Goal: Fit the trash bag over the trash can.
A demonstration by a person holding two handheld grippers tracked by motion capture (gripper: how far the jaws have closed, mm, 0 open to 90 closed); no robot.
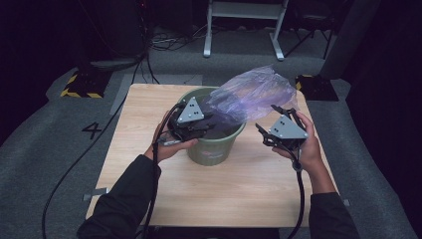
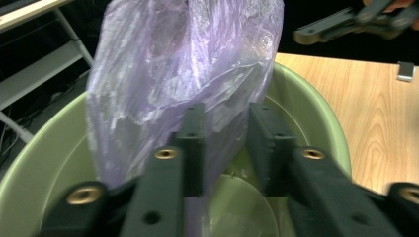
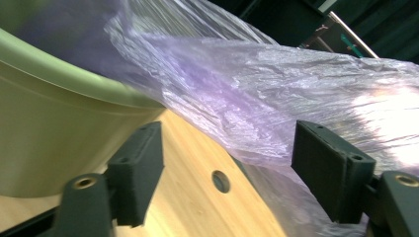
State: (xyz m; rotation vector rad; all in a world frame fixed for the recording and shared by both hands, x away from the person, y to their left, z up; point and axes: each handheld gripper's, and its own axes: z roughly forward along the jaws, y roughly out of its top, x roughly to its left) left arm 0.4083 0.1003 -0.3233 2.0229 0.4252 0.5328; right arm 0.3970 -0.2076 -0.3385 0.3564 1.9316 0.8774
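Observation:
A green plastic bucket [image 1: 214, 149] stands mid-table on the wooden table [image 1: 224, 194]. A crumpled, translucent purple plastic bag [image 1: 254, 92] rises out of it and leans over the far right rim. My left gripper [image 1: 203, 129] is over the bucket's left rim. In its own view the left gripper [image 2: 225, 133] has the bag's [image 2: 183, 64] lower part between its jaws, with a gap on the right side, above the bucket [image 2: 316, 113]. My right gripper [image 1: 266, 117] stands open to the right of the bucket. Nothing is between the jaws of the right gripper [image 3: 227, 148]; the bag [image 3: 296, 84] lies just beyond.
A white metal frame [image 1: 244, 30] stands on the floor behind the table. A yellow-and-black striped block [image 1: 79, 84] and a dark block [image 1: 316, 87] sit near the far corners. Cables trail off the left side. Bare tabletop lies in front of the bucket.

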